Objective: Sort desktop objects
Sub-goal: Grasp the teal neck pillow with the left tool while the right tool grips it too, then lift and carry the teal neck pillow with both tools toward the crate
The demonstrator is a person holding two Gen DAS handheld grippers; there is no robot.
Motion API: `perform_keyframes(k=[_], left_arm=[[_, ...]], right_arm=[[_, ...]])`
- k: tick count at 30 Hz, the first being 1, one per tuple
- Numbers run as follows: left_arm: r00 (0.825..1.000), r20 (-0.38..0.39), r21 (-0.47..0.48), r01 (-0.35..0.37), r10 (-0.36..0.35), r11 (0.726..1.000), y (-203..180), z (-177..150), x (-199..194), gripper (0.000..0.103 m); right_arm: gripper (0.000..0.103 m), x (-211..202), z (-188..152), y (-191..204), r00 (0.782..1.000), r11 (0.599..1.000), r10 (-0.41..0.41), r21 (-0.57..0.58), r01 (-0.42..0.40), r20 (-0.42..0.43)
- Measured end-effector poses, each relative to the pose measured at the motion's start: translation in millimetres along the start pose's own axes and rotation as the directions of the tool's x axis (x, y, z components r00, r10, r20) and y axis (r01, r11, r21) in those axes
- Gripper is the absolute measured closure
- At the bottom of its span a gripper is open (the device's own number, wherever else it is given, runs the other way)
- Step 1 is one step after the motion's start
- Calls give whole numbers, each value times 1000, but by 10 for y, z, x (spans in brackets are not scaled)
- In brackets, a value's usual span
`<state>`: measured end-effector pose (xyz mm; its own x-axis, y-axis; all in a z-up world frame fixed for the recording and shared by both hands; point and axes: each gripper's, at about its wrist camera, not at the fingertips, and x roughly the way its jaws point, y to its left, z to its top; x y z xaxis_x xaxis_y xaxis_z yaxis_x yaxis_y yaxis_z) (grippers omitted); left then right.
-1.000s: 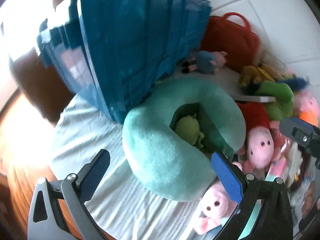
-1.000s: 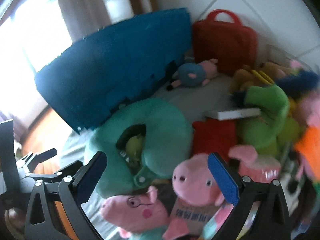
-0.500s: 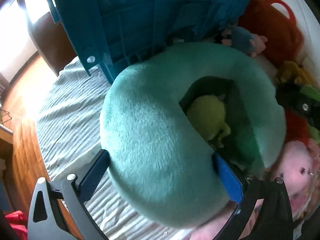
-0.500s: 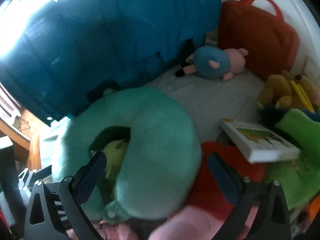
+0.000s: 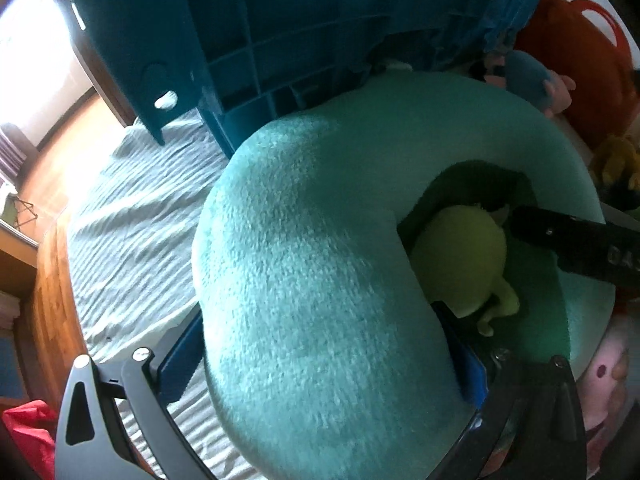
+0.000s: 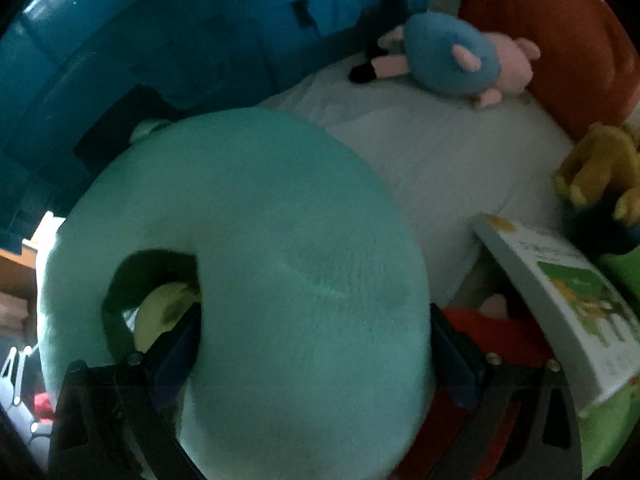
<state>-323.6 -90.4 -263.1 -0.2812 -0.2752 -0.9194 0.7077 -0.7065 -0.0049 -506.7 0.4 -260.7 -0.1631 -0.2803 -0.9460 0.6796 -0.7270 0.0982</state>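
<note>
A teal U-shaped neck pillow [image 5: 320,240] lies on the striped light cloth [image 5: 132,220] and fills both views. A yellow-green plush toy [image 5: 460,256] sits in its hollow. My left gripper [image 5: 324,364] is open, with its blue pads on either side of one thick arm of the pillow. My right gripper [image 6: 316,352] is open too and straddles the pillow [image 6: 280,240] from the other side, one pad down in the hollow beside the plush toy [image 6: 160,312]. In the left wrist view one black finger of the right gripper [image 5: 580,248] reaches into the hollow.
A big blue plastic crate [image 5: 300,32] leans just behind the pillow. A red bag [image 6: 560,40] and a blue-and-pink pig plush [image 6: 452,60] lie at the back. A book [image 6: 560,300], a yellow plush [image 6: 600,168] and a pink pig plush [image 5: 608,380] crowd the right.
Both grippers have moved forward and down onto the neck pillow, which now sits between each pair of fingers. The finger spacing looks unchanged.
</note>
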Motion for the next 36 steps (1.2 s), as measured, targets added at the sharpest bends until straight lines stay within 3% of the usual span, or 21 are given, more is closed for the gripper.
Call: perform_keyframes(k=[6,9,15,21,26,31,36], left_arm=[[999,-30,-24,30,-31,999,59,36,150,0],[997,-5,-29,71,-71,997,103,0,147,0],[994,45,3,96,-96,995,121,-132,-95,10],[988,70,7,140,-141,990,212,-346,-421,13],[985,134,38,105,-109,994,316,-500,-834,12],[967,228,60,99,-110,993,388,-646,-1315,13],[923,364,101,96,-127,990,381,-629,-1937,12]], right_arm=[[0,224,81,-39,998,999,27,19,-26,-51],[0,258,84,-41,998,999,40,16,-39,-46],[14,-112,-201,32,991,1000,12,3,-12,135],[16,-464,-512,10,975,998,48,16,-53,217],[16,-787,-702,92,960,994,103,6,-108,259],[16,-1144,-892,109,926,987,145,10,-158,349],[16,-1834,-986,158,860,986,149,-6,-168,488]])
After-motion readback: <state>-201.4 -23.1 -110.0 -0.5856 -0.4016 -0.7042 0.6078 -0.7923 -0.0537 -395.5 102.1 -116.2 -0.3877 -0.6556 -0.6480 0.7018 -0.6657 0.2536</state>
